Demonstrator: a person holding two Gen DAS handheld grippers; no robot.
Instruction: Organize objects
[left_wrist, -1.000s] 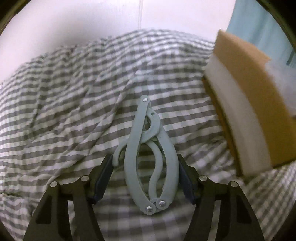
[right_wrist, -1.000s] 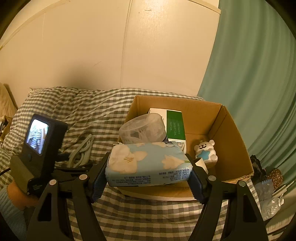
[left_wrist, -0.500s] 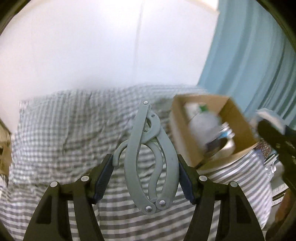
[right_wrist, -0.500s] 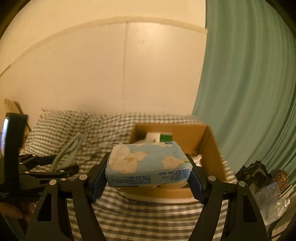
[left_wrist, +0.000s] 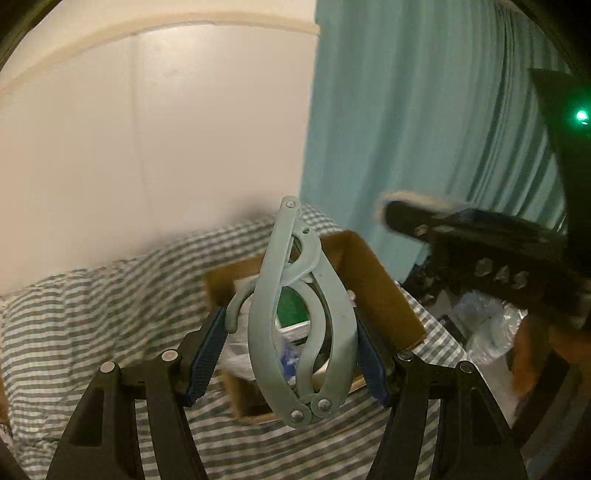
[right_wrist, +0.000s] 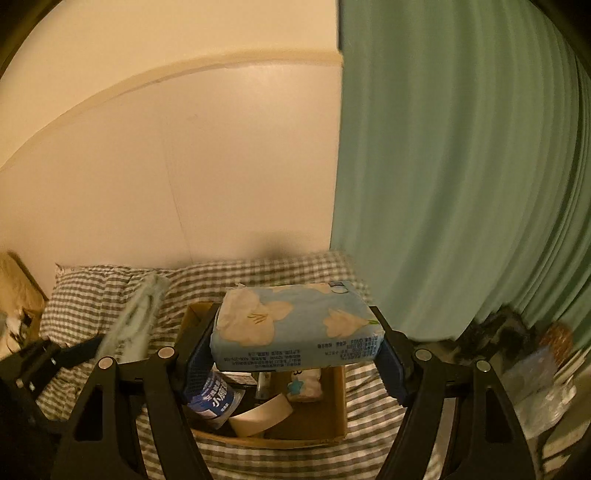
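Left wrist view: left gripper (left_wrist: 291, 354) clamped on a folded pale green hanger (left_wrist: 295, 317), pinched at its sides between the blue pads (left_wrist: 208, 354). Hanger upright between the fingers, riveted end lowest, tip pointing away and up. Held in the air above an open cardboard box (left_wrist: 373, 284) resting on a grey-checked bedspread (left_wrist: 92, 306). Inside the box, partly hidden behind the hanger, a green package and clear plastic, blurred. Further right, the other tool's dark body against a teal curtain (left_wrist: 406, 129).

Right wrist view: at far left, the same hanger, blurred, well left of the box. In the middle, right gripper (right_wrist: 297, 350) closed on a blue tissue pack (right_wrist: 295, 325) with pale flowers, gripped at its two short ends, lying level and crosswise between the fingers. Pack raised above the box (right_wrist: 338, 402), clear of its contents: a blue-labelled white bottle (right_wrist: 214, 398), a tape roll (right_wrist: 262, 413) and a small white toy (right_wrist: 303, 384). At right, a green curtain (right_wrist: 461, 166) and blurred clutter below it.
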